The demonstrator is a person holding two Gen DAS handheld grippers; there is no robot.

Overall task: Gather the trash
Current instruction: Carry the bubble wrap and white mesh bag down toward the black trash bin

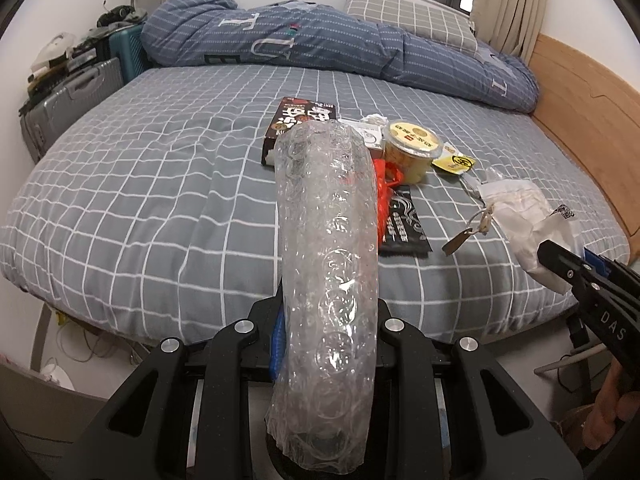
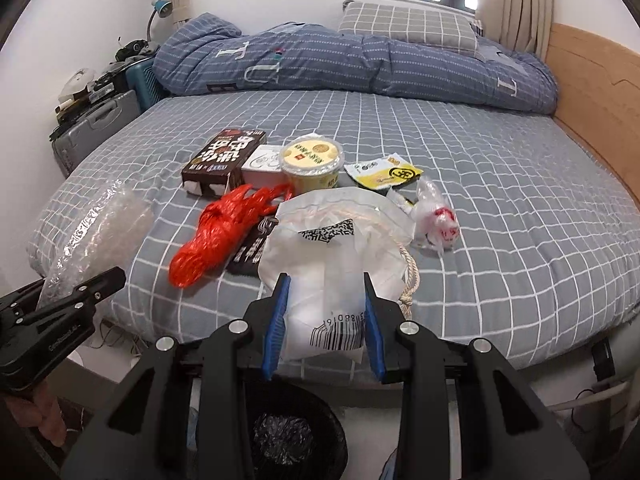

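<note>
My left gripper [image 1: 330, 312] is shut on a long roll of clear bubble wrap [image 1: 328, 264], held above the bed's near edge; it also shows at the left of the right wrist view [image 2: 92, 232]. My right gripper [image 2: 325, 320] is shut on a white plastic bag [image 2: 336, 248] with a barcode and a cord, also seen in the left wrist view [image 1: 528, 220]. A black bin [image 2: 296, 432] with clear plastic inside sits below the right gripper. On the bed lie a red net bag [image 2: 224, 232], a dark box [image 2: 224, 160], a yellow cup [image 2: 312, 160], a yellow wrapper [image 2: 384, 174] and a small clear bag [image 2: 434, 216].
The grey checked bed [image 2: 520, 208] has a rolled blue duvet [image 2: 352, 64] and a pillow [image 2: 404, 28] at the far side. A wooden headboard [image 2: 600, 92] runs along the right. Suitcases [image 1: 72, 96] with clutter stand at the left. Cables lie on the floor under the bed.
</note>
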